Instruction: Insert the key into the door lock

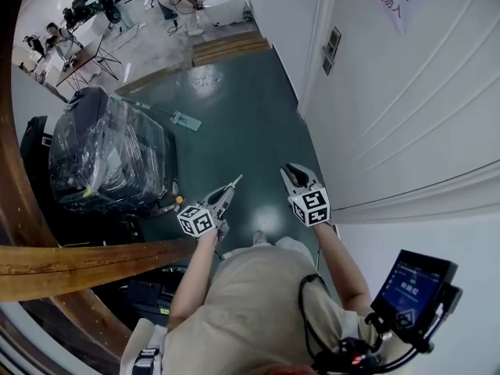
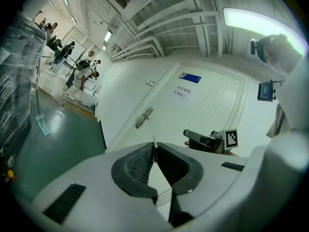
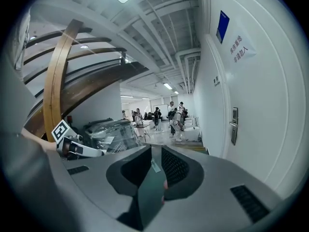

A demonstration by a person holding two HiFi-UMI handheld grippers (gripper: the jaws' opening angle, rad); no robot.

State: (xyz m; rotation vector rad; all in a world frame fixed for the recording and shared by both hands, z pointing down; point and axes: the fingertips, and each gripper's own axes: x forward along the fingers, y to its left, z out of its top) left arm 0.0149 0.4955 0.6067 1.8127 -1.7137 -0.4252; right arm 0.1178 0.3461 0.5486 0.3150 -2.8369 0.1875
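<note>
One key (image 1: 237,180) in shut left hand-held gripper (image 1: 226,194); right hand-held gripper (image 1: 294,172) parted; wrapped load (image 1: 109,151), mop (image 1: 186,120) nearby.

Most of the key (image 2: 154,143) is hidden between the shut fingers (image 2: 137,166) of the left gripper (image 2: 154,148); only a thin edge is seen. The keyhole in the lock plate (image 2: 144,117) is too small to be made out. The paper sign (image 1: 388,0) on the door (image 1: 406,100) is cut off by the top edge.

Floor (image 1: 242,123) is dark green, door (image 1: 406,108) plain white, marker cubes (image 1: 196,220) black-and-white squares, curved beam (image 1: 78,268) brown wood.
</note>
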